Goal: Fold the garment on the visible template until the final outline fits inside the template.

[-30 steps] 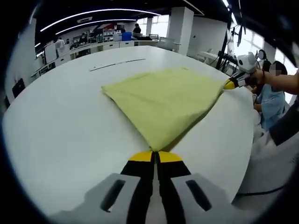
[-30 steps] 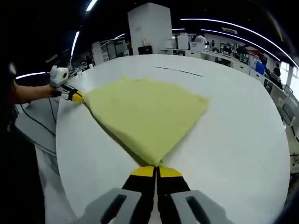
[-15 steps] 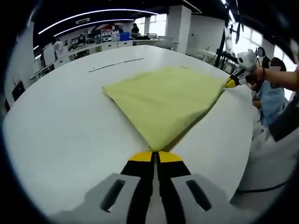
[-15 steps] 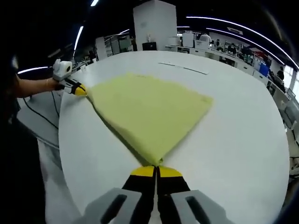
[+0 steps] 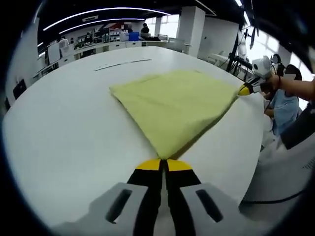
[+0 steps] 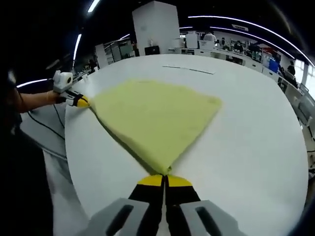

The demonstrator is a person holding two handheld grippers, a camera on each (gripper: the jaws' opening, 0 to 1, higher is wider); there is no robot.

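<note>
L gripper (image 5: 163, 162): jaws pressed together, no gap between the yellow tips, pinching the near corner of the yellow garment (image 5: 172, 105). Same gripper seen in right gripper view at far left (image 6: 82, 103), yellow tip on the garment's far-left corner, held by a hand (image 6: 54, 96)

R gripper (image 6: 165, 177): jaws also closed tight, clamped on the garment corner (image 6: 155, 118) right at its tips. In left gripper view it comes in from the right (image 5: 244, 90), yellow tip at the garment's right-hand corner, hand (image 5: 273, 83) behind it

Garment: folded, roughly four-cornered, lying flat on the white table (image 5: 64, 128), stretched between the two grippers along one edge; layered edge visible on the side running between the grippers. Other two corners rest free on the tabletop, away from both grippers

Thin dark line on the table (image 5: 123, 64) beyond the garment, well apart from it; can't tell whether it's a template mark. Same line in right gripper view (image 6: 189, 70)

No containers on the table. Background: office benches w/ a blue box (image 5: 133, 36), white pillar (image 6: 156, 30), a seated person in light blue (image 5: 281, 105) off the table's right edge
</note>
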